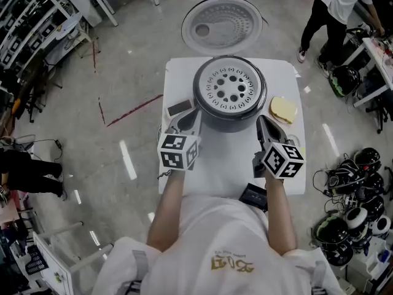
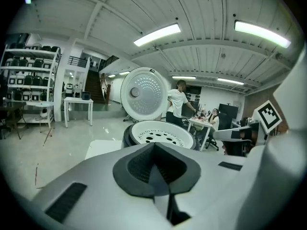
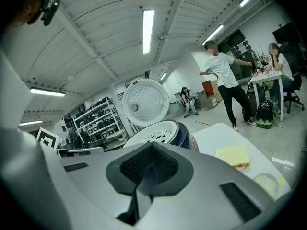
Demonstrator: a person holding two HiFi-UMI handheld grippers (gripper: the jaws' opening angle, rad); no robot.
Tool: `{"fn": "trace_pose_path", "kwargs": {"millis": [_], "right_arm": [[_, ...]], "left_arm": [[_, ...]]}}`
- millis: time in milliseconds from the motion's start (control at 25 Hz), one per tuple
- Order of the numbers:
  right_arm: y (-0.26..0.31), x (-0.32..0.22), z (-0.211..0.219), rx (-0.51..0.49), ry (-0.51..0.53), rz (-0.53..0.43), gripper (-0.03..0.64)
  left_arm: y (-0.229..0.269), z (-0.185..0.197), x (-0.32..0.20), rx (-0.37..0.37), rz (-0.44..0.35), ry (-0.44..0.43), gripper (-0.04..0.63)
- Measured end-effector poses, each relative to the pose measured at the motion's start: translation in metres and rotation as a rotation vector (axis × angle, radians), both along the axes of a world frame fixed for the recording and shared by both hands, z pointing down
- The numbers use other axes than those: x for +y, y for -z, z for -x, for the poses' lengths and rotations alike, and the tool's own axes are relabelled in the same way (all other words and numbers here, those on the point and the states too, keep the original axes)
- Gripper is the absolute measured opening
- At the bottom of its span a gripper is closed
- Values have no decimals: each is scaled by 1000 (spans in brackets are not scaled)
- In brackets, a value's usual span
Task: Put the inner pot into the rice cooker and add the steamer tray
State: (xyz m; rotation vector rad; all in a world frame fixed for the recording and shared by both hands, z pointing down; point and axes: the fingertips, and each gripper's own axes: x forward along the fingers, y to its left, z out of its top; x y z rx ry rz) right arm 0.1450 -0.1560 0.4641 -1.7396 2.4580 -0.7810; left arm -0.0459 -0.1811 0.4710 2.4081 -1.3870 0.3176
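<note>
The dark rice cooker (image 1: 229, 123) stands at the far half of a white table (image 1: 230, 161), its round lid (image 1: 222, 26) swung open behind it. The white steamer tray (image 1: 229, 90) with its ring of holes lies in the cooker's mouth; the inner pot under it is hidden. My left gripper (image 1: 187, 117) is at the cooker's near left side and my right gripper (image 1: 263, 123) at its near right side, both apart from the rim. In the left gripper view the left gripper (image 2: 154, 169) is shut on nothing, with the tray (image 2: 158, 132) ahead. The right gripper (image 3: 149, 169) is likewise shut and holds nothing.
A yellow sponge-like pad (image 1: 284, 109) lies right of the cooker, a small flat dark-faced device (image 1: 179, 108) left of it, a black thing (image 1: 253, 195) at the near edge. A person (image 1: 338, 11) stands at the back right; helmets and cables (image 1: 350, 189) cover the floor at right.
</note>
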Motion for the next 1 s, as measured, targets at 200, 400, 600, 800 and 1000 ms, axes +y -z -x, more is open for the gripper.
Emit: {"fn": "trace_pose_path", "kwargs": {"millis": [200,400,600,800,1000], "right_arm": [[0,21,1,49,27,-8,11],[4,36,-3,72,21,-24,11],[7,47,-10,97,17,-40,11],[13,55,-9,121,22,-56,11],[14,61,-11,130,19,-59,11]], "left_arm": [[1,-2,22,17,4,4,17],[8,-2,37,31,-12,13,17],[13,-4,50,71,-13,21,17],[16,-5,56,69,-27,25,17],[16,-10,61,57,-31,16,17]]}}
